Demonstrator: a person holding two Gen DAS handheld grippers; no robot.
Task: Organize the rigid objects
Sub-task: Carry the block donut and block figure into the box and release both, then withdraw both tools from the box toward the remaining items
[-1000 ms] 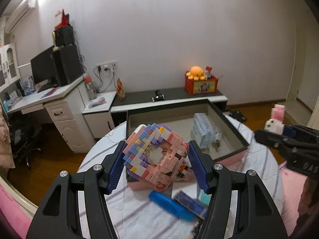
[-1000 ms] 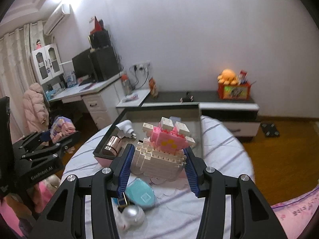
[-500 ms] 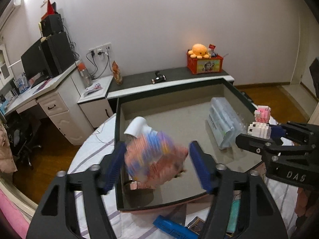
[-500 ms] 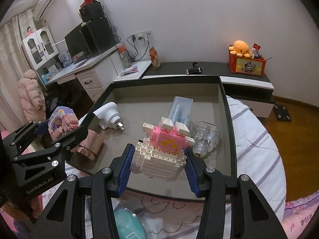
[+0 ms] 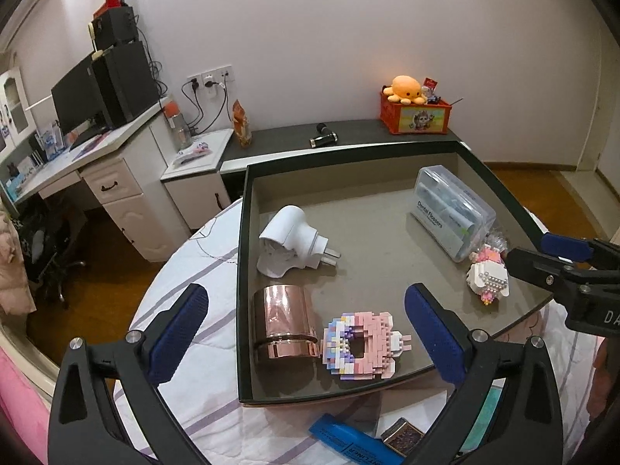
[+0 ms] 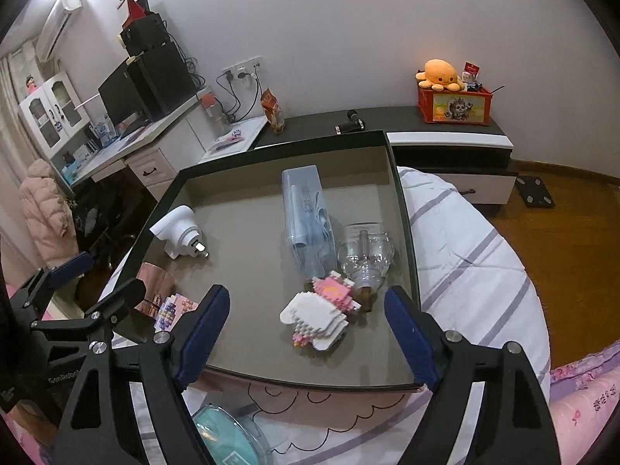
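Two views are available; the left wrist view comes first. The left gripper [image 5: 306, 329] is spread wide and holds nothing. Directly ahead of it, between the finger lines, the donut brick model [image 5: 360, 345] lies flat in the near corner of the tray [image 5: 242, 271], touching the copper cylinder [image 5: 283, 323] on its left. A white plug adapter [image 5: 290, 242] and a clear floss box [image 5: 451, 211] lie farther in. On the striped cloth short of the tray, a blue marker [image 5: 348, 445] lies nearest this gripper, its long axis running left to right across the fingers; it is judged the next candidate.

Right wrist view: the right gripper [image 6: 306, 337] is likewise parted and empty. The pink-and-white brick model [image 6: 319, 314] lies on its side on the tray floor, centred ahead, touching a clear glass bottle [image 6: 364, 257]. A teal case [image 6: 228, 440] sits below, outside the tray.
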